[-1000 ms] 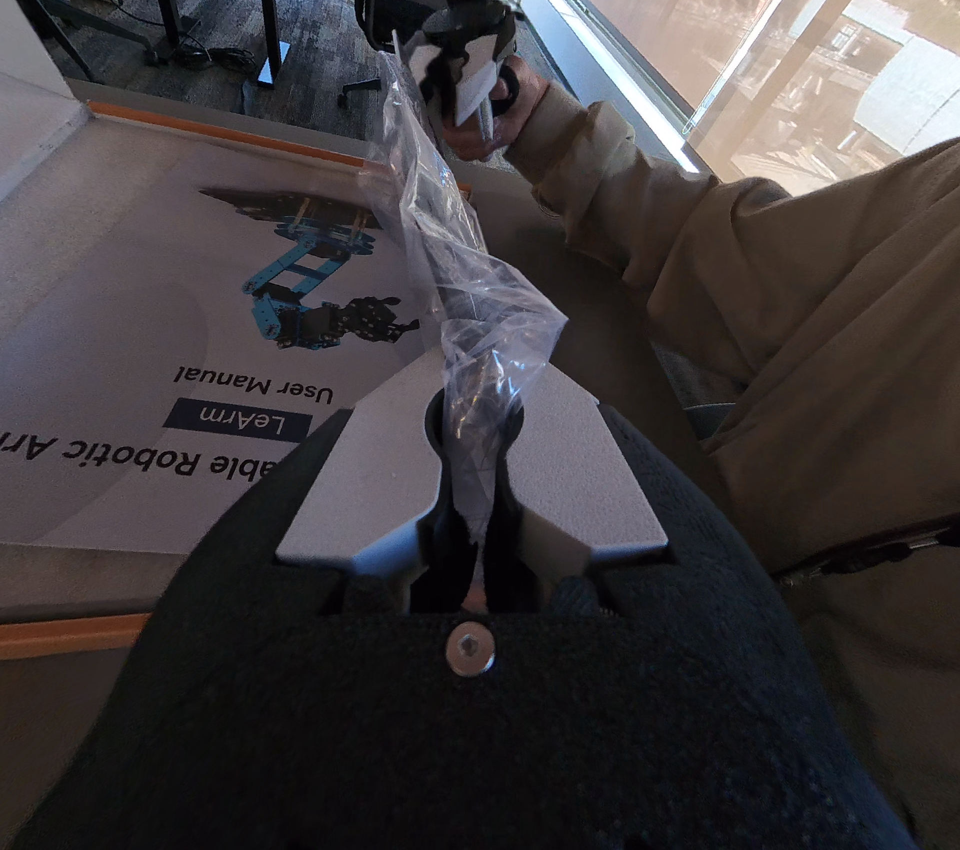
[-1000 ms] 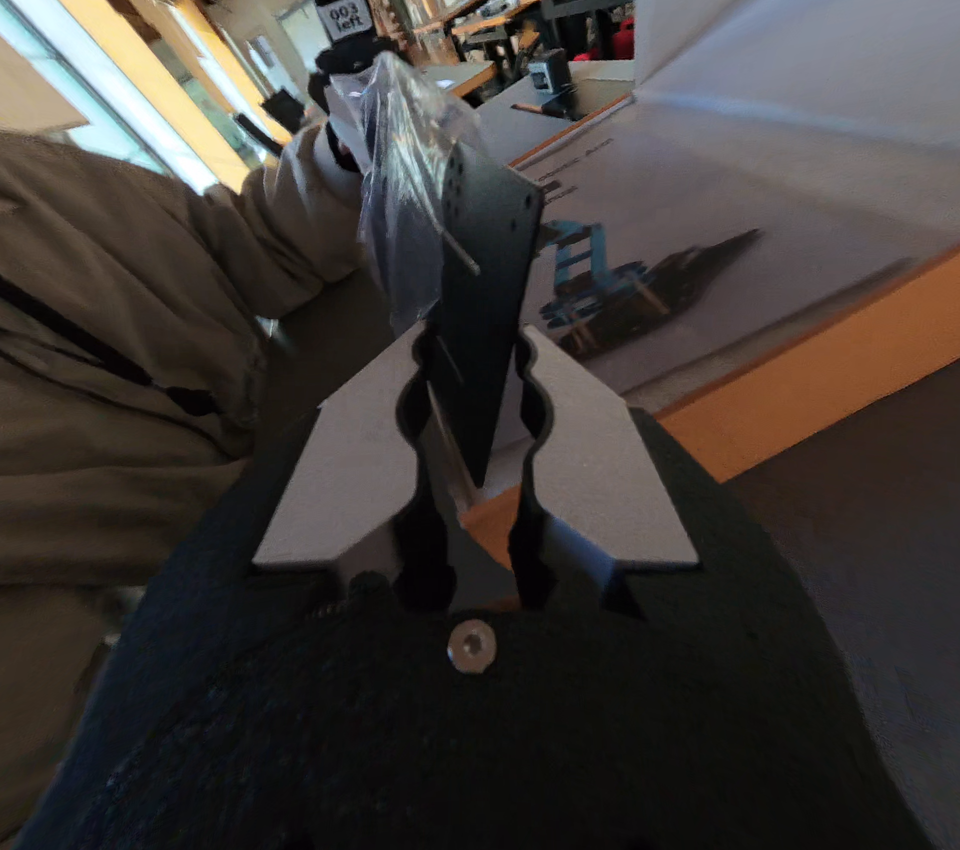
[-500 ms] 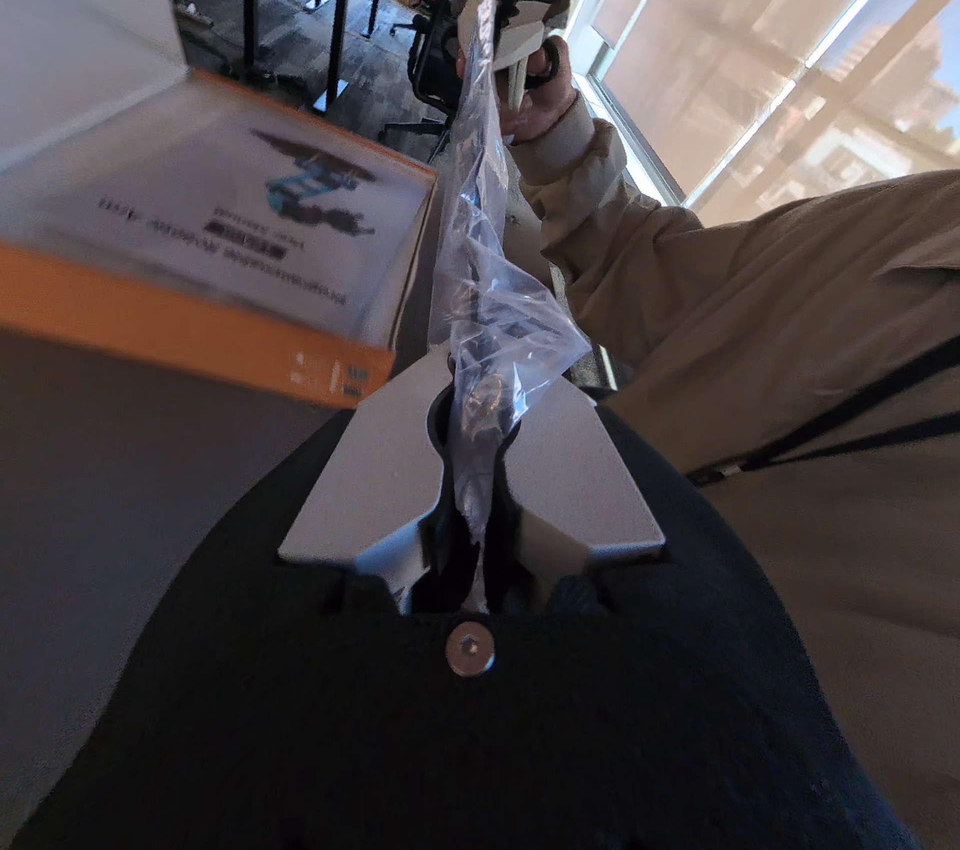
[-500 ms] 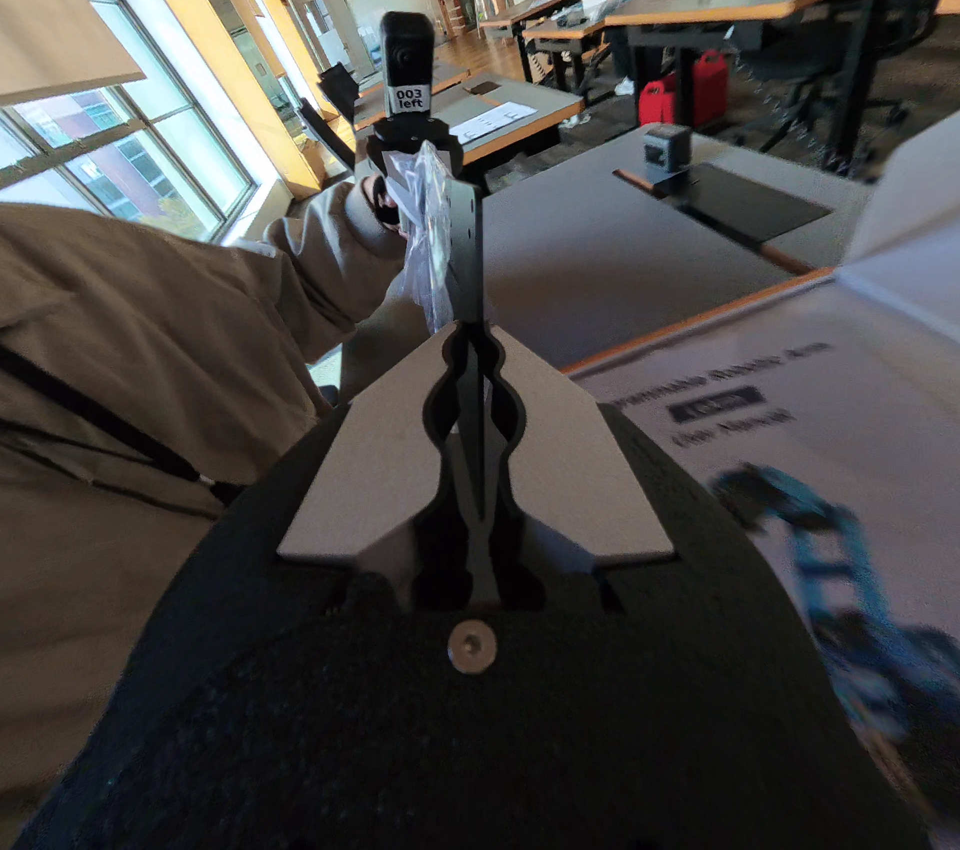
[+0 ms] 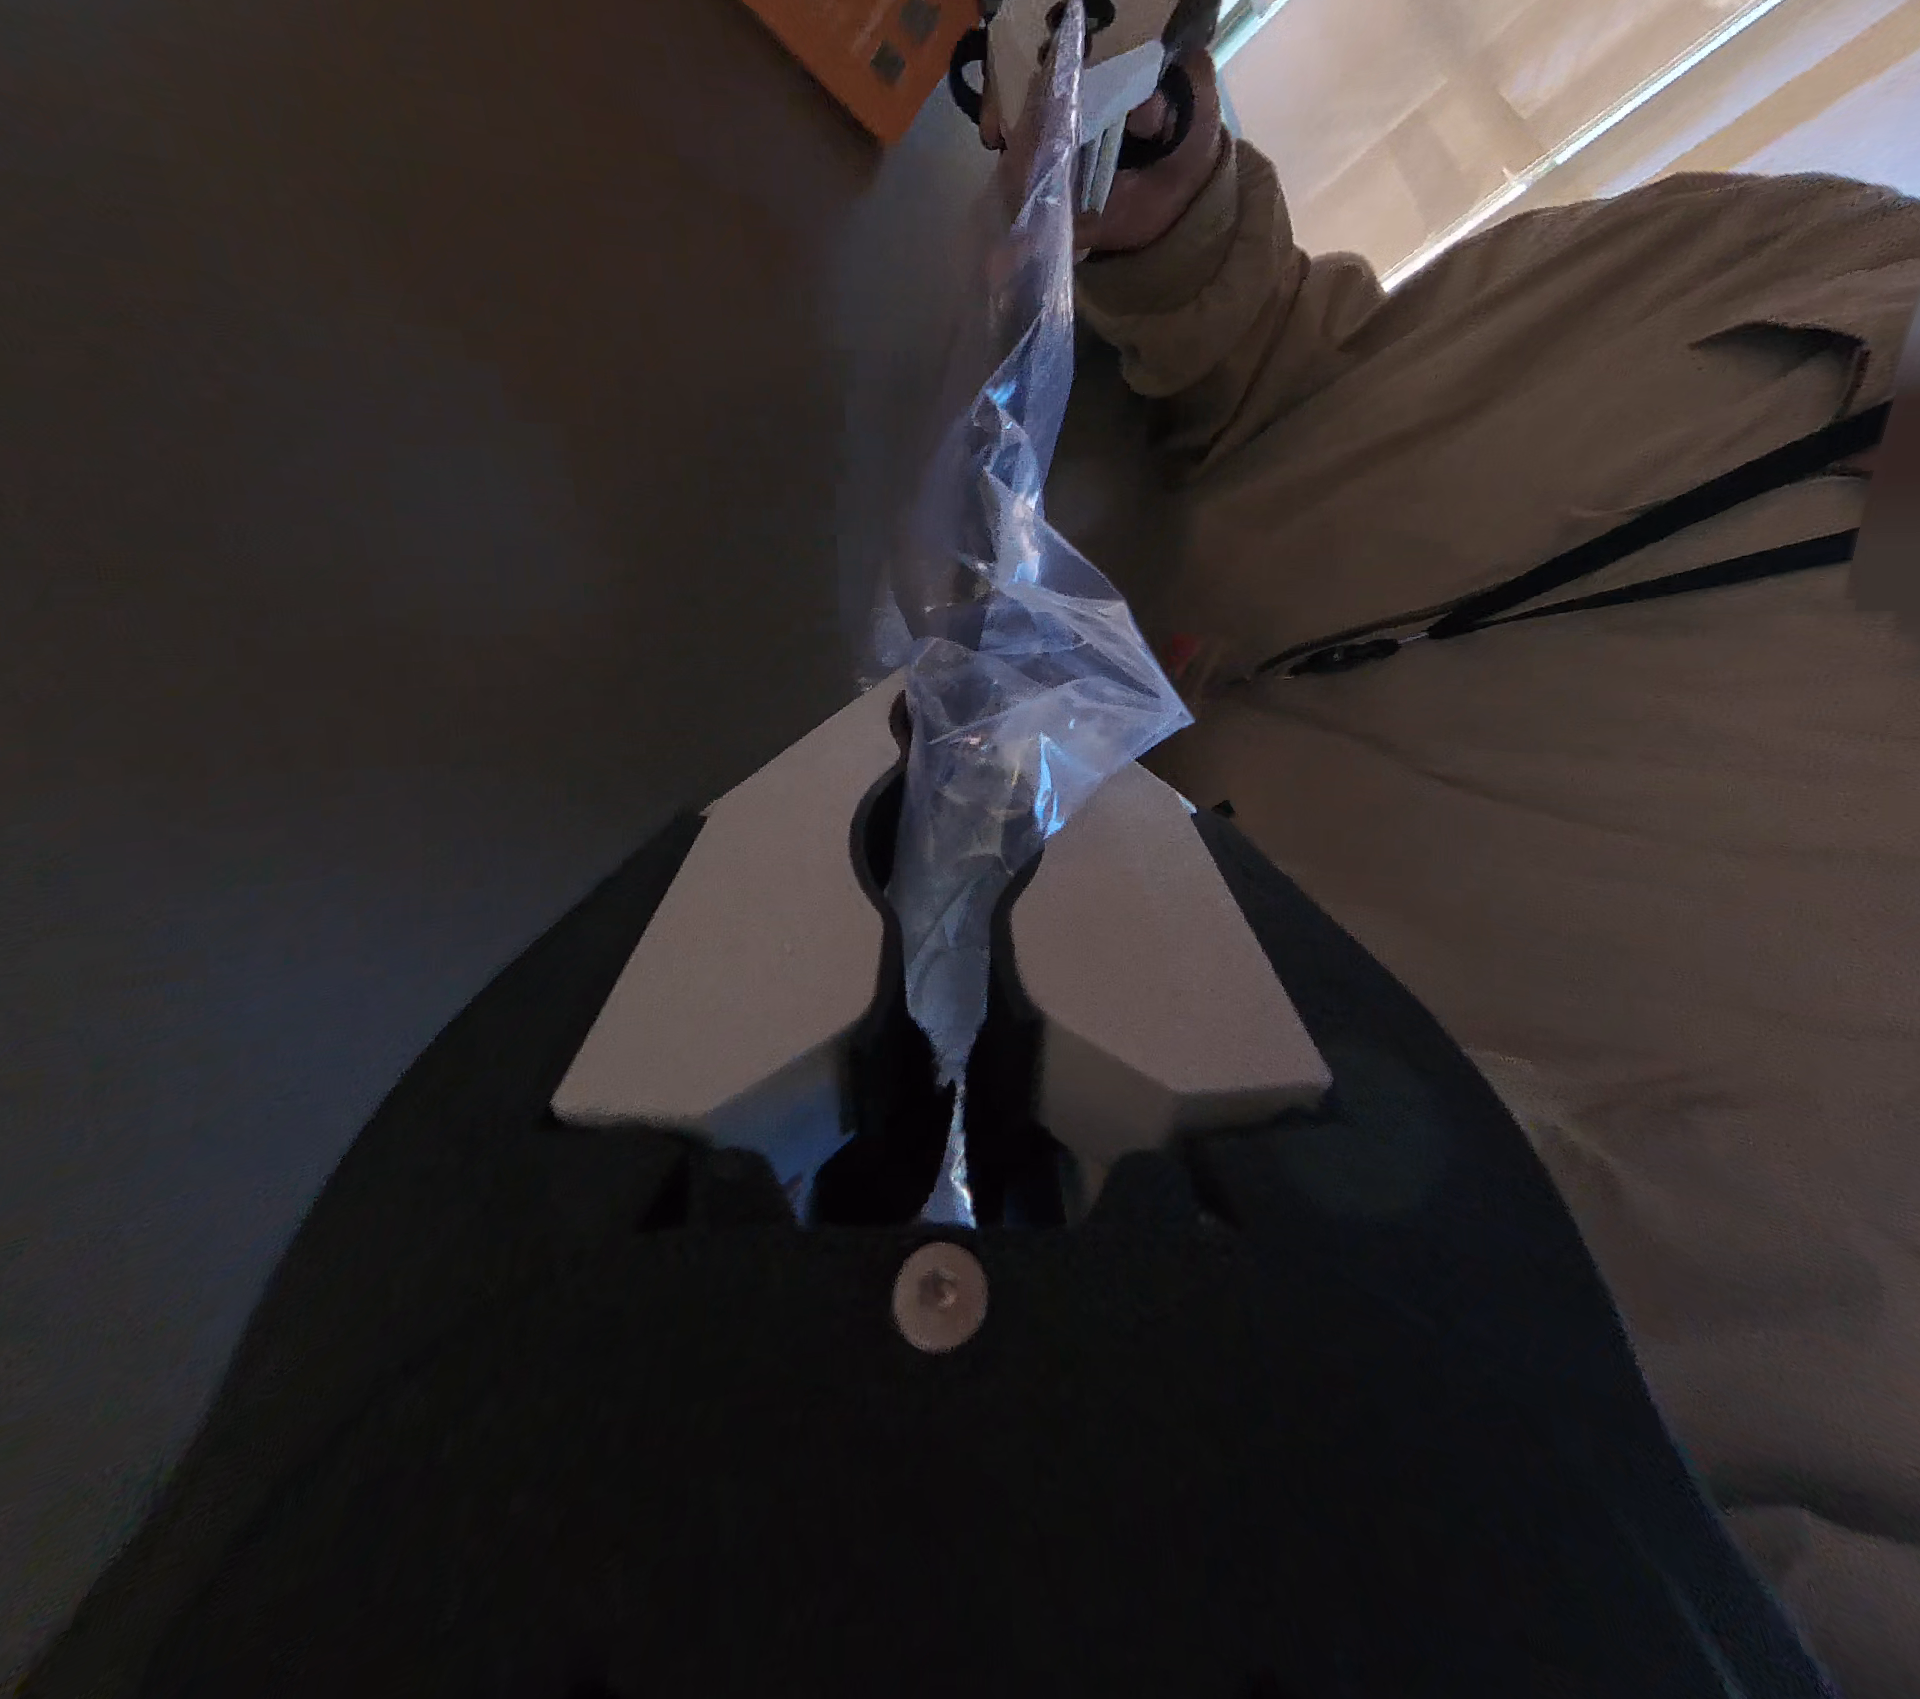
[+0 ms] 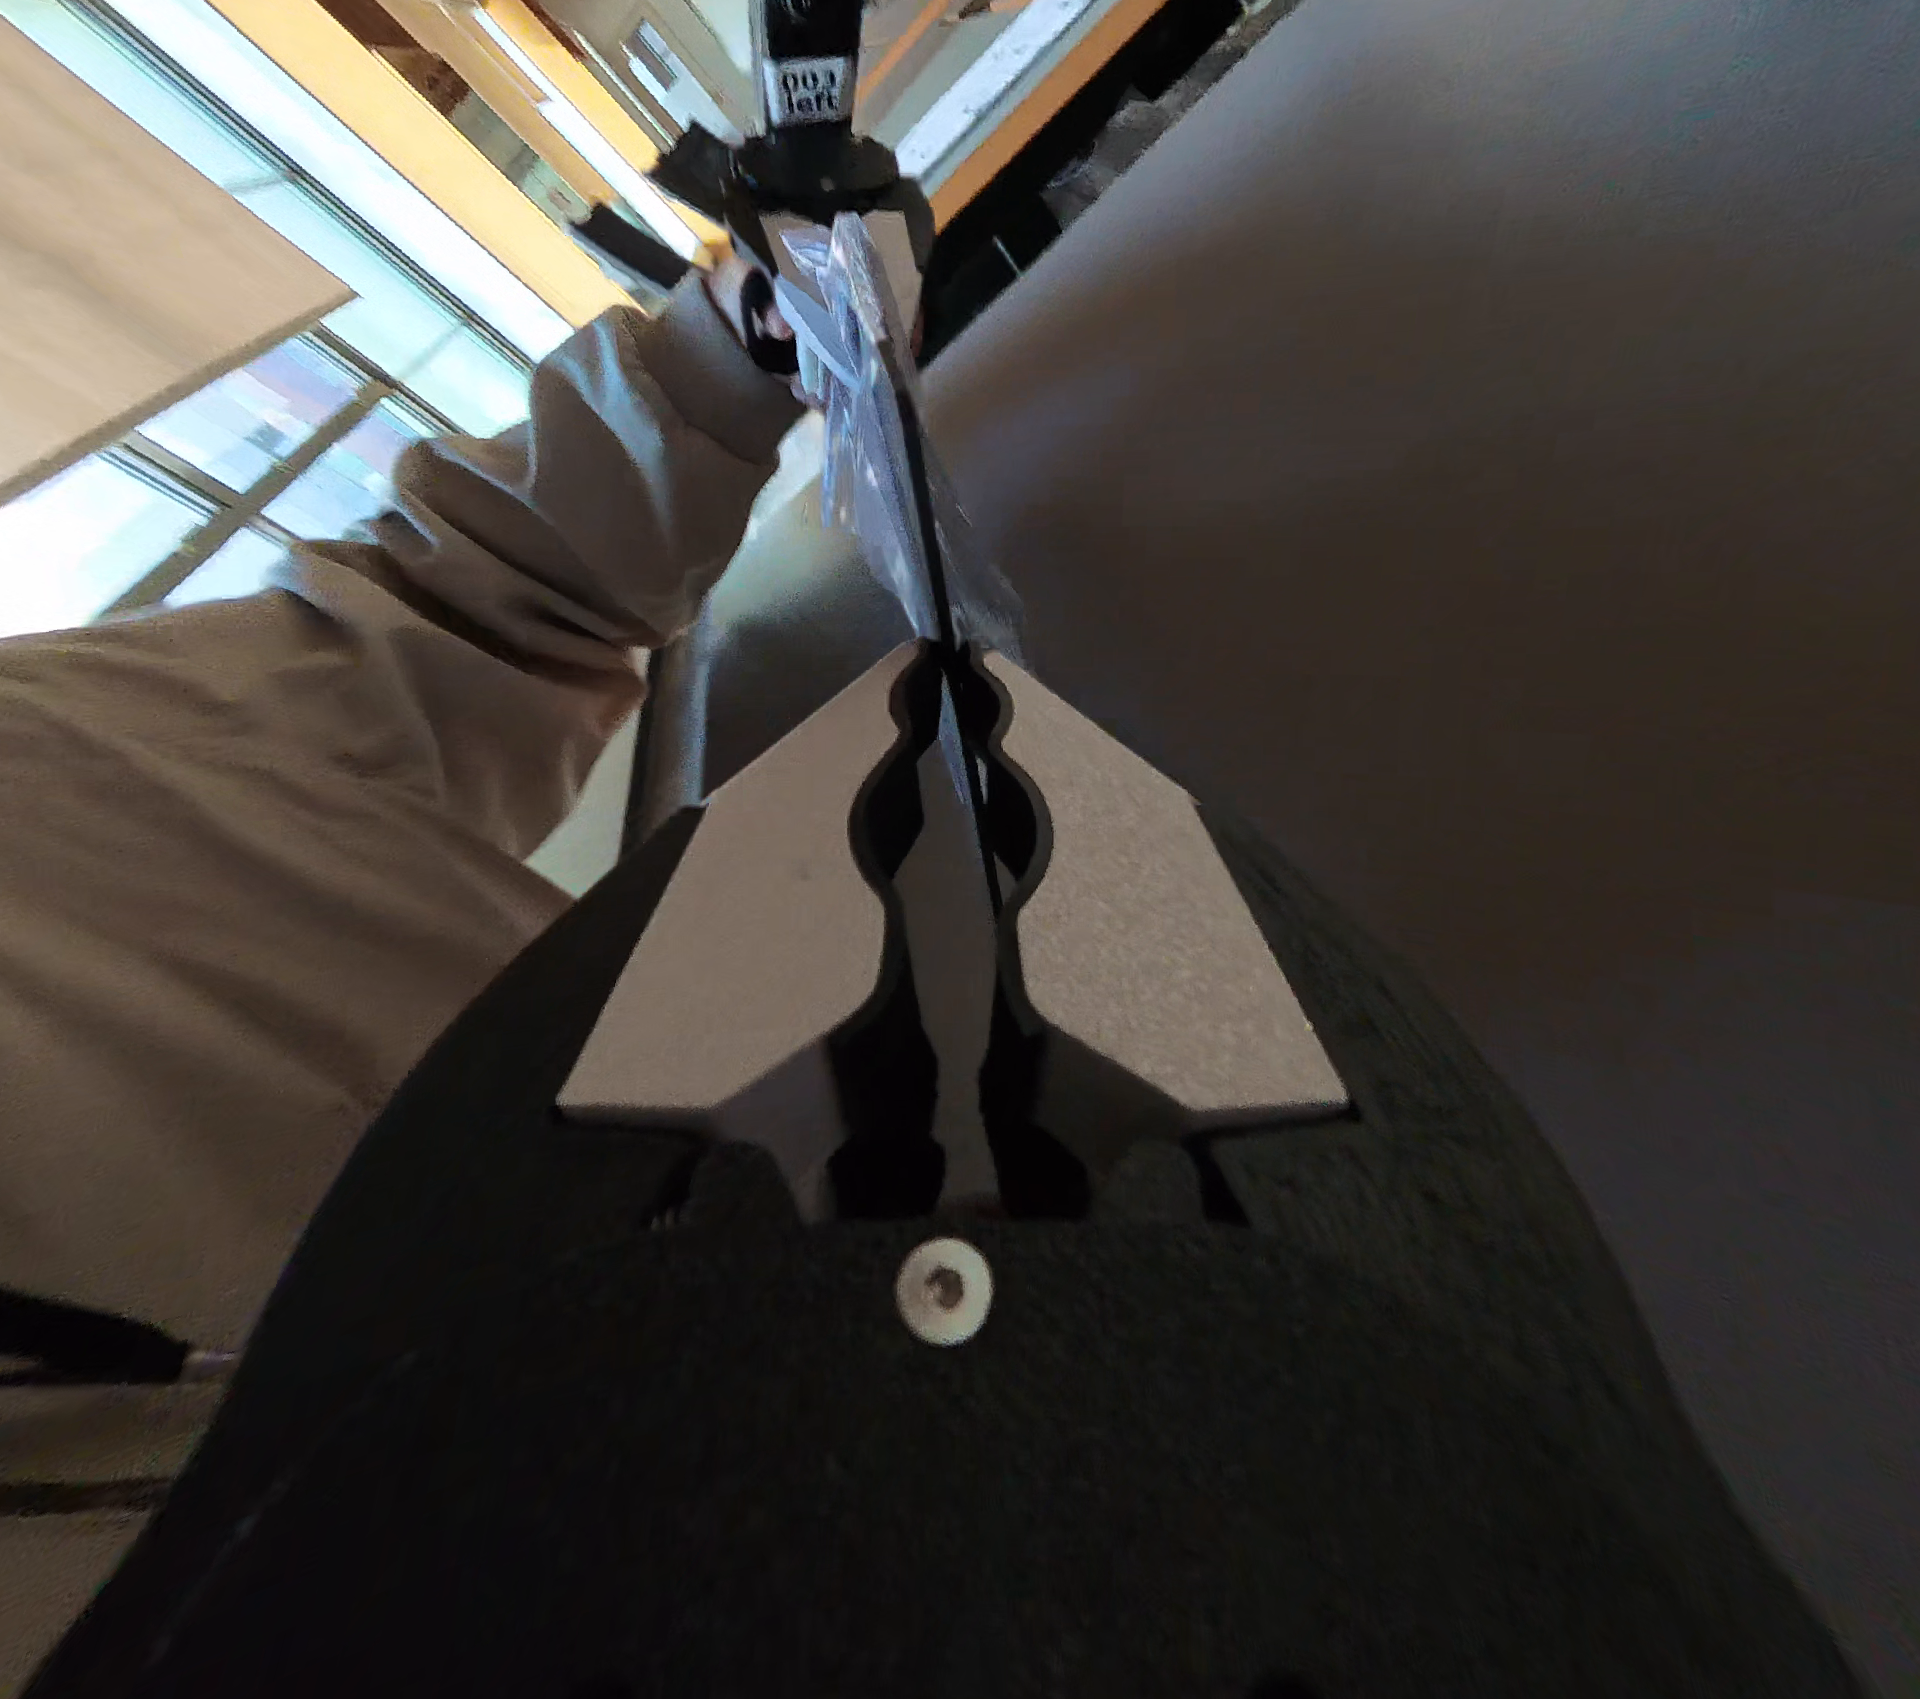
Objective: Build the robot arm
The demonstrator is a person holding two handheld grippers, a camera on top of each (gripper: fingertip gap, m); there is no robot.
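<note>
Holding the clear plastic bag (image 5: pixel 997 714) with my left gripper (image 5: pixel 951 828) clamped on one end, I gripped the thin black plate (image 6: pixel 951 745) inside it with my right gripper (image 6: pixel 951 693), above the grey table (image 6: pixel 1455 506).

A clear, crinkly plastic bag (image 5: pixel 1023 610) is stretching between the two grippers. The left gripper (image 5: pixel 951 828) is pinching one bunched end. The right gripper (image 6: pixel 951 714) is squeezing a thin, flat black plate (image 6: pixel 961 756) that is sticking out of the bag's other end, edge-on between its fingers.
</note>
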